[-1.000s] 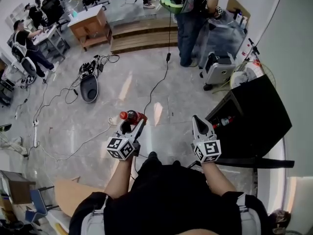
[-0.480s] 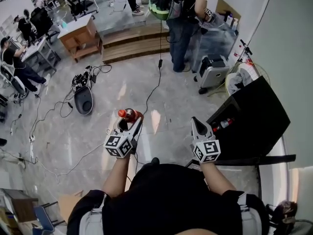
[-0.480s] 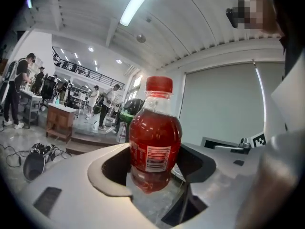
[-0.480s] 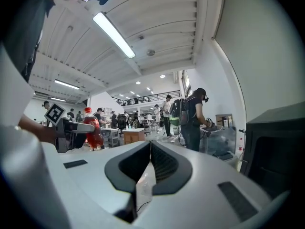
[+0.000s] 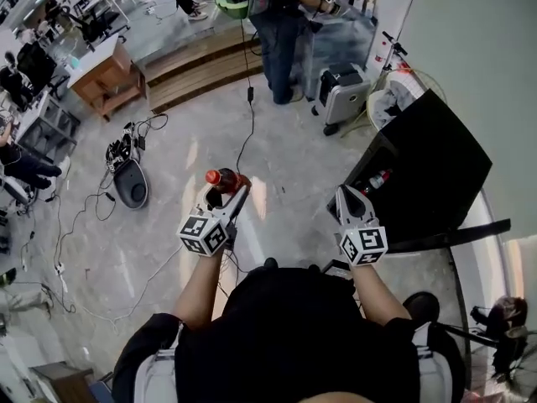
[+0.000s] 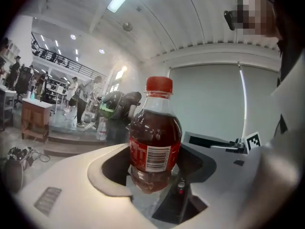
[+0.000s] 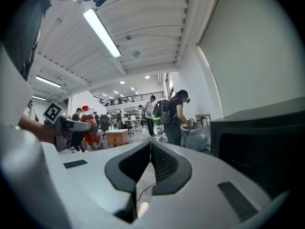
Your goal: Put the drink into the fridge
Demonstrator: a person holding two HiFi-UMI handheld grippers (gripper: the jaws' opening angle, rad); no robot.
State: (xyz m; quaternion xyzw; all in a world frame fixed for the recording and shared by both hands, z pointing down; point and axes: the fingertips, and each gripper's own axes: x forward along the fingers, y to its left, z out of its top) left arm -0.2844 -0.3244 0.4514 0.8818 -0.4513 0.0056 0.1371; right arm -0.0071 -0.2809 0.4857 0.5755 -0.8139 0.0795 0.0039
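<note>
The left gripper [image 5: 225, 198] pinches the drink [image 5: 221, 177], a red-capped cola bottle, between its jaws. The right gripper [image 5: 349, 196] is pressed together, empty. Just right of it stands the black fridge [image 5: 440, 170], a bottle [image 5: 376, 180] inside. Ahead lie a cable [image 5: 246, 128] and a standing person [image 5: 273, 23]. Since a second ago the fridge has drawn nearer the right gripper

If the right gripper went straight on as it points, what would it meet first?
Probably nothing near: the right gripper points beside the fridge, over bare floor. Far ahead stands a person; depth is unclear.
</note>
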